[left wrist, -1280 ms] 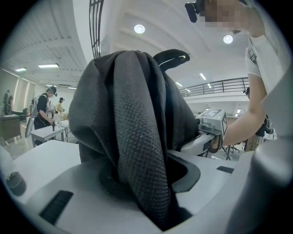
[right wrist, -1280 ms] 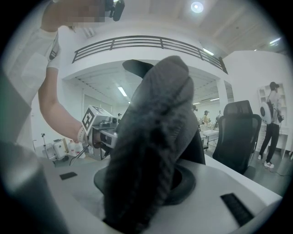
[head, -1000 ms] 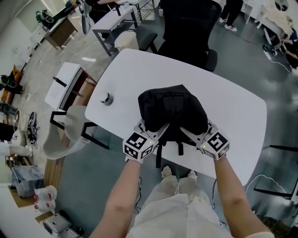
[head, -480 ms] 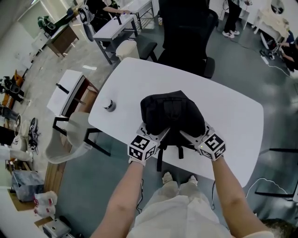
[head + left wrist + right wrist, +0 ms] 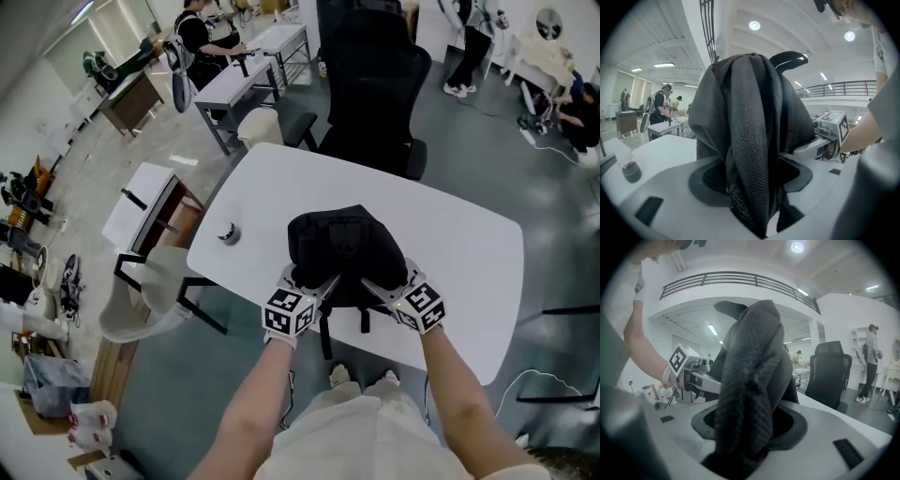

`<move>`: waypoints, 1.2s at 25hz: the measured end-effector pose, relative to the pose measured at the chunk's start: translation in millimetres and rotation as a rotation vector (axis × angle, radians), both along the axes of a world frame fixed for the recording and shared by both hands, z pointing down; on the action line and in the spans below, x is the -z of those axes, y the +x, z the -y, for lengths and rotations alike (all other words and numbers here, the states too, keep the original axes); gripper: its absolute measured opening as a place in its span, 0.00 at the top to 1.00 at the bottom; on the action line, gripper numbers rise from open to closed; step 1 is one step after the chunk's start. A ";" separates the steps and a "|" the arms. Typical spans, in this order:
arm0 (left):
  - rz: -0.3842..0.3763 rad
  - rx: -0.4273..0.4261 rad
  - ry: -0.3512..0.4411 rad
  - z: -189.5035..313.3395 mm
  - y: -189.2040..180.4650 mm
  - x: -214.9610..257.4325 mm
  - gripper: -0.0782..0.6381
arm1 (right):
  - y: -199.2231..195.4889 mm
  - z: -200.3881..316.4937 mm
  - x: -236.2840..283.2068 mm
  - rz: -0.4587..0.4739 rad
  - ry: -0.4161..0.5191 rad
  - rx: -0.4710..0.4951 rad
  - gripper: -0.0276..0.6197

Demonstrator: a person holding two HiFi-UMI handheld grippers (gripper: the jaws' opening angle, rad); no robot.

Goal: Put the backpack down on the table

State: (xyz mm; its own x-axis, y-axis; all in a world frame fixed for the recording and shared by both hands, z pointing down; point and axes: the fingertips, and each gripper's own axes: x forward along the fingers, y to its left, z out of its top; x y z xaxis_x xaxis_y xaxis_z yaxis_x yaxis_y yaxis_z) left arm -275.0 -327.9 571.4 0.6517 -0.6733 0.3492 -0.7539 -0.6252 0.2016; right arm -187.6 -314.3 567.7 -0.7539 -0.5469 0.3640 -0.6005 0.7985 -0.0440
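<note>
At frame centre we've got the backpack point(image 5: 345, 246) down on the worktop point(image 5: 469, 244); left tongs point(image 5: 317, 284) and right tongs point(image 5: 380, 286) are opening, its fabric loose between them. Only pulling clear remains.

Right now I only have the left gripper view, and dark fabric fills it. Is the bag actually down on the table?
Observer: Yes. The head view shows the black backpack resting on the white table, close to the near edge.
Operator: Anything hanging off?
Observer: A black strap dangles over the near edge, in front of the person's legs.
Operator: Right tool state?
Observer: In the right gripper view the right tool has its jaws opening. A fold of the backpack's fabric stands between them, with gaps showing beside it at the pads.
</note>
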 end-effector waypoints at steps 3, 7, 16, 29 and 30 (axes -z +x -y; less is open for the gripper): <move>-0.004 0.003 0.001 -9.0 -5.1 1.6 0.49 | 5.3 -4.6 1.6 0.001 0.001 -0.023 0.58; -0.016 0.045 0.017 -15.2 -14.8 9.6 0.49 | 12.5 -7.5 7.1 0.001 0.016 -0.065 0.58; -0.020 0.173 0.066 -31.3 -38.6 24.7 0.49 | 33.2 -17.8 18.5 0.029 0.039 -0.168 0.58; -0.049 0.252 0.107 -47.4 -60.4 49.5 0.50 | 72.0 -37.9 42.8 0.057 0.087 -0.290 0.63; -0.052 0.260 0.107 -49.4 -63.4 50.2 0.50 | 76.2 -40.0 44.3 0.062 0.089 -0.301 0.64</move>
State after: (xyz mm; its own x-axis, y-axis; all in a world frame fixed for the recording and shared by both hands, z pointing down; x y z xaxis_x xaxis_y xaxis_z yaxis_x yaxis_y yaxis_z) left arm -338.4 -278.5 521.3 0.4679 -0.8512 0.2379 -0.8820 -0.4323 0.1877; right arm -111.4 -274.3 523.4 -0.5726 -0.7763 0.2636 -0.8086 0.5877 -0.0258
